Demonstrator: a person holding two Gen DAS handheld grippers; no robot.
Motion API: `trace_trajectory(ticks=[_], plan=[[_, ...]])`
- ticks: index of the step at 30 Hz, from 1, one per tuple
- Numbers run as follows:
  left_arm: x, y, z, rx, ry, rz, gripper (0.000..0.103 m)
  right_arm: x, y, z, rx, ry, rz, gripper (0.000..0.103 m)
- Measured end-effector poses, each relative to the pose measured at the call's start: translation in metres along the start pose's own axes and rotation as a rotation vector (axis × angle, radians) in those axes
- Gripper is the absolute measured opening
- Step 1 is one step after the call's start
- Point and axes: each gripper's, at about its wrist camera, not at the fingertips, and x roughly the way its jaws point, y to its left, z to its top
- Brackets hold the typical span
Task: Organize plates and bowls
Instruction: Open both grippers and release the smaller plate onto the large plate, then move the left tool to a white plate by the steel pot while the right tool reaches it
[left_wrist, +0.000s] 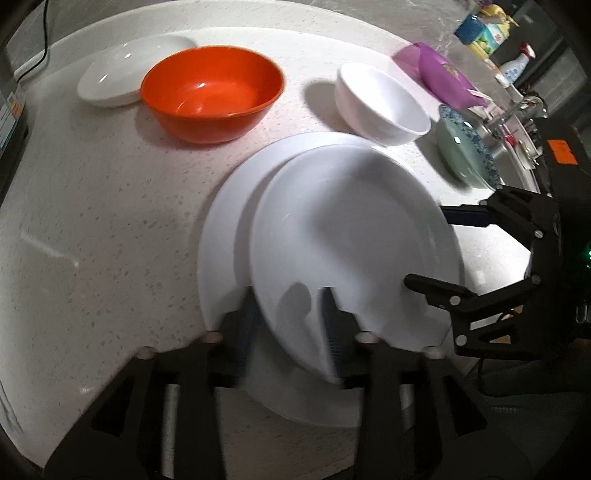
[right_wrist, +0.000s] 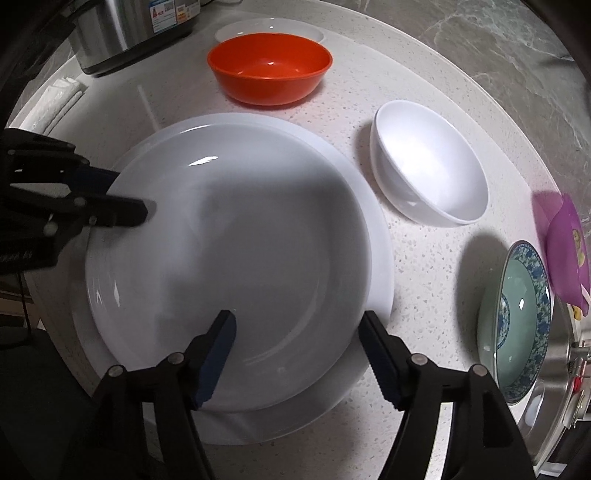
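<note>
A white plate lies slightly tilted over a larger white plate on the speckled counter. My left gripper is shut on the upper plate's rim, one finger above and one below. My right gripper is open, its fingers spread over the plate's near edge, holding nothing. An orange bowl, a white bowl and a small white plate stand farther back.
A green and blue patterned dish and a purple dish sit by the sink at right. A steel cooker stands at the back left. Bottles stand behind the sink.
</note>
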Motion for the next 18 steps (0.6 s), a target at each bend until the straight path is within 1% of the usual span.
trace_trajectory(ticks=[1,2,4,7,8,10,12,13,14,16,17,18], plan=[[-0.002,-0.003,0.0,0.018,-0.016,-0.008,0.071,0.0,0.0,0.001,-0.002,-0.002,0.006,0.073],[-0.003,-0.006,0.001,0.03,-0.023,-0.006,0.082,0.0,0.001,0.001,-0.002,-0.004,0.011,0.074],[-0.005,-0.012,0.002,0.046,-0.03,0.007,0.084,-0.002,0.005,-0.001,-0.011,-0.01,0.017,0.076],[-0.011,-0.008,0.002,0.018,-0.049,0.0,0.085,-0.003,0.01,-0.004,-0.01,-0.014,0.026,0.078],[-0.015,-0.005,0.002,0.007,-0.062,0.005,0.091,-0.003,0.01,-0.004,-0.014,-0.015,0.023,0.078],[-0.027,0.003,0.001,-0.024,-0.105,-0.006,0.098,-0.006,0.009,-0.004,-0.02,-0.03,0.023,0.081],[-0.039,0.015,0.002,-0.083,-0.151,-0.024,0.098,-0.009,0.008,-0.004,-0.014,-0.041,0.027,0.083],[-0.044,0.021,0.002,-0.115,-0.168,-0.034,0.1,-0.011,0.007,-0.004,-0.006,-0.047,0.034,0.083],[-0.048,0.026,0.003,-0.136,-0.178,-0.037,0.103,-0.014,0.005,-0.004,0.005,-0.055,0.05,0.083],[-0.057,0.043,0.005,-0.203,-0.21,-0.042,0.103,-0.022,-0.001,-0.005,0.031,-0.074,0.084,0.084],[-0.061,0.05,0.006,-0.236,-0.22,-0.046,0.103,-0.031,-0.007,-0.003,0.058,-0.1,0.115,0.084],[-0.065,0.063,0.008,-0.292,-0.229,-0.049,0.103,-0.039,-0.014,-0.002,0.082,-0.123,0.148,0.084]])
